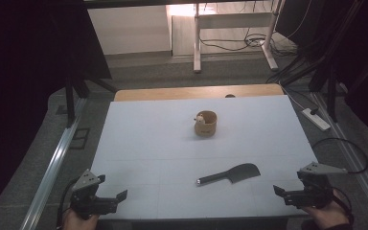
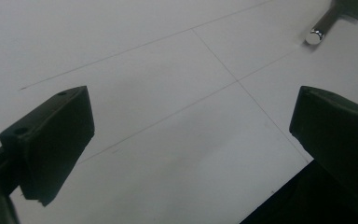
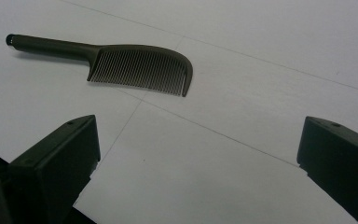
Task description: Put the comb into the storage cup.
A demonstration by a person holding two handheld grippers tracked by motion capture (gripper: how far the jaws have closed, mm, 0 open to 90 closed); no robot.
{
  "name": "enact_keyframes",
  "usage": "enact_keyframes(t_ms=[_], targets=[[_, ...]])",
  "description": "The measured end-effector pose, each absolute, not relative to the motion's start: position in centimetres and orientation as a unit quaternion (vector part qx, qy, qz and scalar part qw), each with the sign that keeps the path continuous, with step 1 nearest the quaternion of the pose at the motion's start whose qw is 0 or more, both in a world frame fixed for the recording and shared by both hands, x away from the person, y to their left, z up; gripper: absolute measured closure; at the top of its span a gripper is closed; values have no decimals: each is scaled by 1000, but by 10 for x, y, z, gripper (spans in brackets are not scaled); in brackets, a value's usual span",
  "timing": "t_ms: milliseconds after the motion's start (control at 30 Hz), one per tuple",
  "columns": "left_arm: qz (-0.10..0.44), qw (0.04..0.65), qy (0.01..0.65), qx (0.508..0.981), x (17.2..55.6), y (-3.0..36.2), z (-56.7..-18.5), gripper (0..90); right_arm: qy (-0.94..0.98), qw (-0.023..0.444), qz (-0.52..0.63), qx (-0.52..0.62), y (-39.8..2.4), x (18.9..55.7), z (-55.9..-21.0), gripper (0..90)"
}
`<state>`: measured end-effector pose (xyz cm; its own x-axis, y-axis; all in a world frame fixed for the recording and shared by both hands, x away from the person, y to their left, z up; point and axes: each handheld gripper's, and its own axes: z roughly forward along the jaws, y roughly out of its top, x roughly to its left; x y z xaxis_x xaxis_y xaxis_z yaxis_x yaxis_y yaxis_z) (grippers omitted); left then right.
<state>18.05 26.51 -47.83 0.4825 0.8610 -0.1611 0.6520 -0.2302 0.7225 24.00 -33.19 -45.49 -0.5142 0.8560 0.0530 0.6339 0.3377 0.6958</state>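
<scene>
A black comb with a straight handle lies flat on the white table top, right of centre near the front. In the right gripper view the comb is ahead and to the left of the jaws, teeth facing them. The left gripper view catches the shiny end of its handle at the top right. A small round wooden cup with a pale object inside stands mid-table. My left gripper hovers open at the front left corner, nothing between its jaws. My right gripper is open at the front right edge.
A wooden strip runs along the table's far edge. Beyond it stand white desk legs and loose cables on the floor. A white power strip lies on the floor at the right, and a metal rail runs along the left.
</scene>
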Motion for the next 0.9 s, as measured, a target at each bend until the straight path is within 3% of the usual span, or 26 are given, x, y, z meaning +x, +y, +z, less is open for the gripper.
enact_keyframes(t_ms=[900], targets=[[124, 380, 490, 775, 181, 267, -480, 14, 808, 160, 336, 457, -329, 242, -455, 0]])
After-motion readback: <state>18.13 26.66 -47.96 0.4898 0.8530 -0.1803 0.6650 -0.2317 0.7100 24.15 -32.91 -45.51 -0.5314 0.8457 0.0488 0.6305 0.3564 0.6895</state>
